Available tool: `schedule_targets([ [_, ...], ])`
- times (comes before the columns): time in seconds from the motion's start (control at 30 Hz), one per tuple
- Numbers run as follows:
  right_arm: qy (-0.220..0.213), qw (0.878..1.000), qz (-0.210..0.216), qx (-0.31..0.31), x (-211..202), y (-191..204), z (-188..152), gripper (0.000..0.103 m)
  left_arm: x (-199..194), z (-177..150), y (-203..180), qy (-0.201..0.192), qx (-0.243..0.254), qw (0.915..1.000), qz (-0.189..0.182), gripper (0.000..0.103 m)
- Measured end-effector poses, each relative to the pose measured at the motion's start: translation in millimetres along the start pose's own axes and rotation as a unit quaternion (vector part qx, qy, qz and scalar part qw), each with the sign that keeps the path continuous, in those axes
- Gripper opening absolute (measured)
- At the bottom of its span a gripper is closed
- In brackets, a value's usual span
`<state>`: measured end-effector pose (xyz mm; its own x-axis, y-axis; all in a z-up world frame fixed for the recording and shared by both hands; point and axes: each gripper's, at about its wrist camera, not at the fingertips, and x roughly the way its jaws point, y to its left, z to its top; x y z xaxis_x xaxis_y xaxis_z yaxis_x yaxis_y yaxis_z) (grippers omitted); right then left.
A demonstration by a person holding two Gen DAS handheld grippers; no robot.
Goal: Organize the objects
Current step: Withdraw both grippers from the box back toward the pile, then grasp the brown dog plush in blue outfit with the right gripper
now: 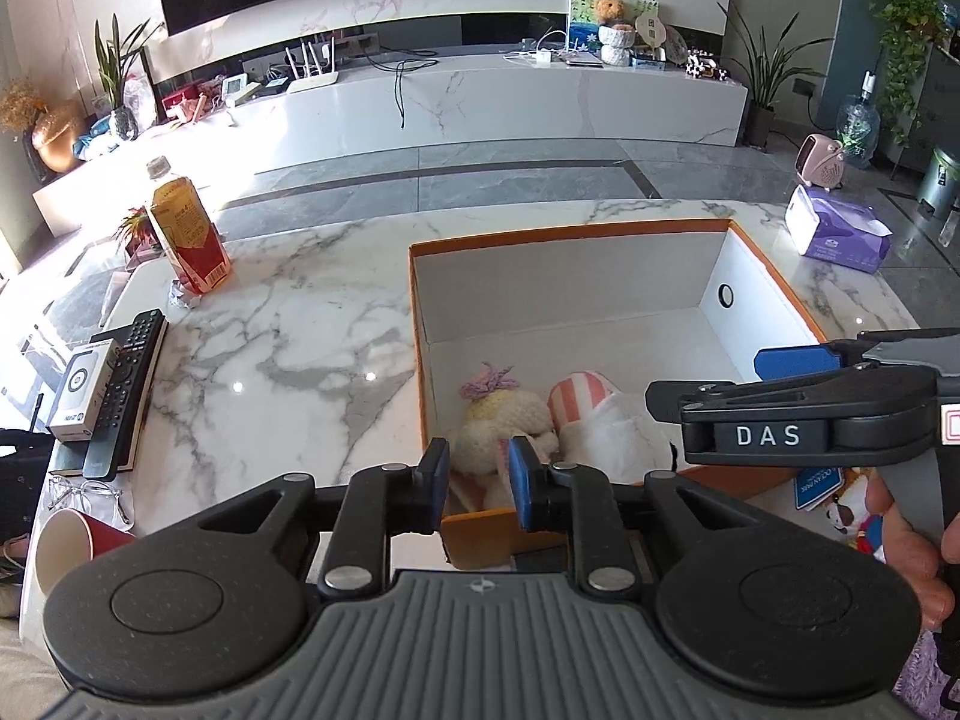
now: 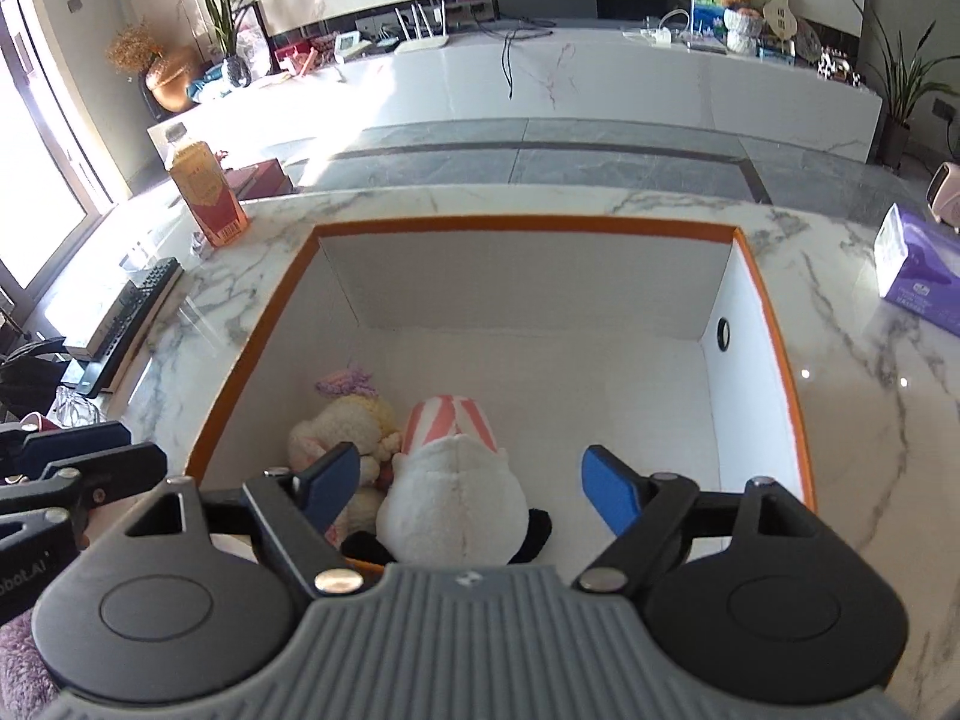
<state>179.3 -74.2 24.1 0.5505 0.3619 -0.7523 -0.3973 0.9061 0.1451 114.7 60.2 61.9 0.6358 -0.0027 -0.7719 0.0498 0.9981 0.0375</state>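
An orange-rimmed white box (image 1: 774, 276) stands on the marble table; it also shows in the right wrist view (image 2: 774, 300). Inside lie a cream crocheted doll with a purple tuft (image 1: 510, 408) (image 2: 348, 420) and a white plush with pink-striped ears (image 1: 600, 414) (image 2: 456, 486). My left gripper (image 1: 478, 468) is open by a narrow gap and empty, above the box's near rim. My right gripper (image 2: 474, 480) is wide open above the white plush, its fingers on either side and apart from it. The right gripper also shows in the left wrist view (image 1: 792, 384).
A tea bottle (image 1: 186, 228) stands at the far left of the table. A remote (image 1: 126, 390) and a small white box (image 1: 84, 390) lie on a book at the left edge, with glasses and a red cup (image 1: 72, 534) nearer. A purple tissue pack (image 1: 840, 228) lies at the right.
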Motion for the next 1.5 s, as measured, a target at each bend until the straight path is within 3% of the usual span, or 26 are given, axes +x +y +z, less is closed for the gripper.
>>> schedule_targets([
  [0.23,-0.068,0.997,0.036,-0.011,-55.7,-14.6,-28.7,0.07,-16.9,-14.0,-12.9,-0.004,0.003,0.9996,-0.028,0.026],
  [0.37,-0.076,0.996,0.051,0.005,-80.3,-33.6,-57.0,0.064,-20.3,-31.4,-14.7,0.009,-0.005,0.9986,-0.053,0.026],
  [0.47,-0.065,0.996,0.058,0.024,-82.9,-42.5,-77.7,0.058,-17.0,-49.9,-15.4,0.023,-0.01,0.9972,-0.071,0.026],
  [0.57,-0.044,0.997,0.058,0.04,-77.3,-50.5,-102.7,0.058,-13.4,-71.8,-17.3,0.032,-0.002,0.9953,-0.091,0.035],
  [0.73,0.004,0.996,0.07,0.056,-60.7,-51.2,-140.2,0.058,-1.7,-103.7,-20.2,0.073,-0.001,0.9941,-0.08,0.036],
  [1.03,-0.028,0.998,-0.06,0.021,-75.0,-68.7,-169.0,0.058,-8.1,-112.8,-48.7,0.044,-0.003,0.9907,-0.129,0.036],
  [1.23,-0.046,0.992,-0.113,0.02,-91.2,-93.9,-162.2,0.055,1.6,-99.3,-94.1,0.04,0.038,0.9831,-0.174,0.036],
  [1.5,-0.017,0.99,-0.141,-0.004,-79.9,-113.7,-149.8,0.05,34.8,-87.7,-162.3,0.054,0.109,0.9707,-0.207,0.036],
])
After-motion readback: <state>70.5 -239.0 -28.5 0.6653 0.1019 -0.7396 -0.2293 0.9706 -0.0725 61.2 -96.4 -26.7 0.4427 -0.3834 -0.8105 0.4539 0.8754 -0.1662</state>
